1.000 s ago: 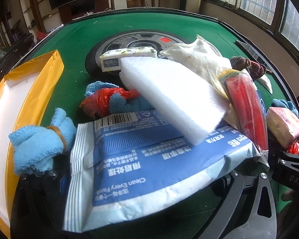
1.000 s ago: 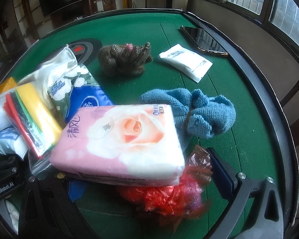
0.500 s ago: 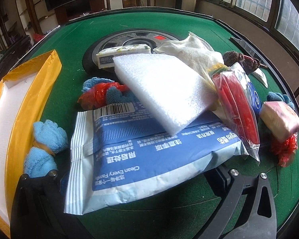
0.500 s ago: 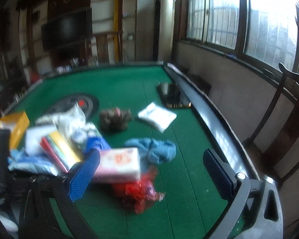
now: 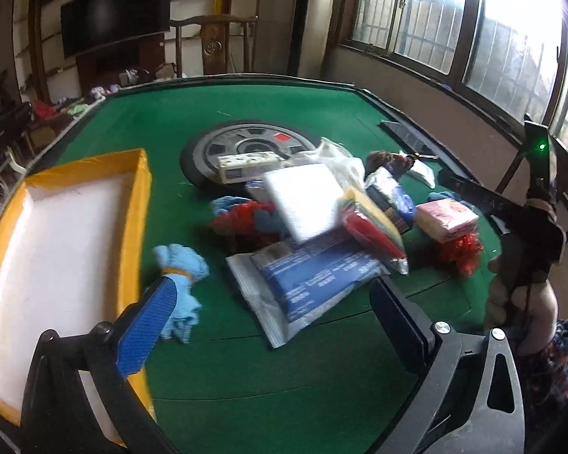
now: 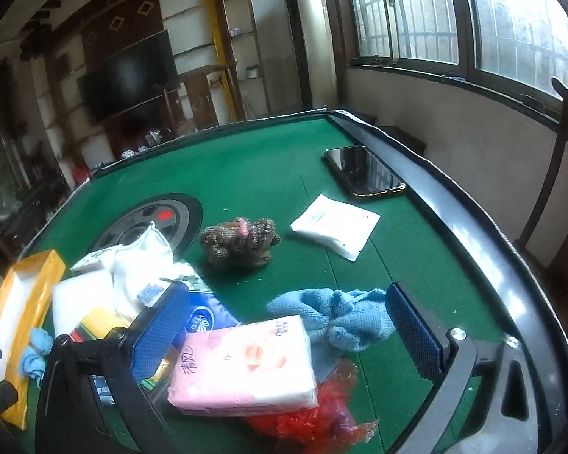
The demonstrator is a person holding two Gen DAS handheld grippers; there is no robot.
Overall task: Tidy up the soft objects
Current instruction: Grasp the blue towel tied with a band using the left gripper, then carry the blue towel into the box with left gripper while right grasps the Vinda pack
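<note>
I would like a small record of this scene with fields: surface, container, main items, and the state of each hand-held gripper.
surface: green felt table
container: yellow-rimmed white tray, nothing visible inside
main items: pink tissue pack lying on red plastic bag; blue terry cloth; white foam block; blue wipes pouch
left hand-held gripper: open, holding nothing
right hand-held gripper: open, holding nothing

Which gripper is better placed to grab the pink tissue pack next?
Right. The right gripper is open with the pink tissue pack lying just ahead between its fingers. The left gripper, also open, faces the blue wipes packet and sits farther away.
</note>
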